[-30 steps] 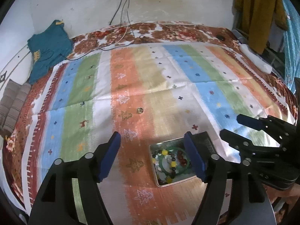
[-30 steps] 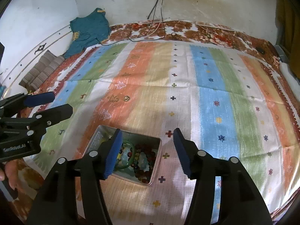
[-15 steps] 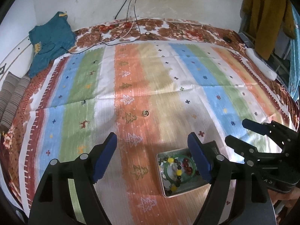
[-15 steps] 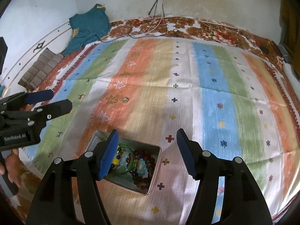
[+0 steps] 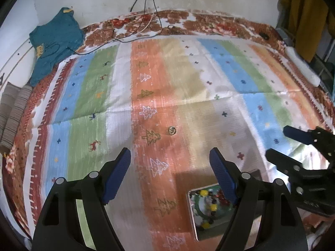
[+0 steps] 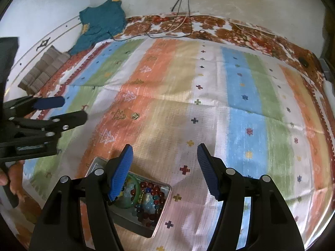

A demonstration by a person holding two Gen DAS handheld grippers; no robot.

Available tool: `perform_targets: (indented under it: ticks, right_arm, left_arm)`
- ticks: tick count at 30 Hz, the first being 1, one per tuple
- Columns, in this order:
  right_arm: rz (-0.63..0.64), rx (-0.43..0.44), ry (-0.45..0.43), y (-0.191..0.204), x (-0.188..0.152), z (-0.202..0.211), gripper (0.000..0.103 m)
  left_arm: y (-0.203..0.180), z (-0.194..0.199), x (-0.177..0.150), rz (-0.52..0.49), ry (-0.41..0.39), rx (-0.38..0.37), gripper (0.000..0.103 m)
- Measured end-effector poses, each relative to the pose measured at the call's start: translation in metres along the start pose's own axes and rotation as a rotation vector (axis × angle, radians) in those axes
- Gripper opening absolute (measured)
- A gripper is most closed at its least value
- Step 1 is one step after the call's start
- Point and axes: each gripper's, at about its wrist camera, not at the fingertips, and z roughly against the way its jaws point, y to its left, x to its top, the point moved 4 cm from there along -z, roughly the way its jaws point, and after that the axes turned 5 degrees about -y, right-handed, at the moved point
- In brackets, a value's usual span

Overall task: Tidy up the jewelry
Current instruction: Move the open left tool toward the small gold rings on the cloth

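- Left gripper (image 5: 170, 163) hangs wide open, empty; the small ring (image 5: 172, 130) lies at its 12 o'clock, beyond the fingertips.
- Right gripper (image 6: 164, 163) also gapes empty; the ring sits at its 11 o'clock.
- Jewelry tin (image 6: 98, 165) sits near both; left looks better lined up.

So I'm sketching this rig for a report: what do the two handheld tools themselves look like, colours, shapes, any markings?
The left tool and the right tool look alike: matte black plastic frames with triangular cut-outs, silver round pivot bolts, and two tapering fingers faced with ribbed blue pads. No lettering is readable now, and no cables show on them. A bare hand holds the left one; no sleeve is visible.
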Motion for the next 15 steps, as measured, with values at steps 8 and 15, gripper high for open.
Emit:
perform_targets:
  ticks: [8, 15]
  right_arm:
    - [-0.008, -0.023, 0.033, -0.008, 0.005, -0.02, 0.063]
    - [-0.022, -0.045, 0.06, -0.017, 0.01, -0.039, 0.063]
  left_arm:
    - [0.002, -0.028, 0.007, -0.016, 0.05, 0.023, 0.077]
    - [0.004, -0.043, 0.014, -0.01, 0.069, 0.041, 0.077]
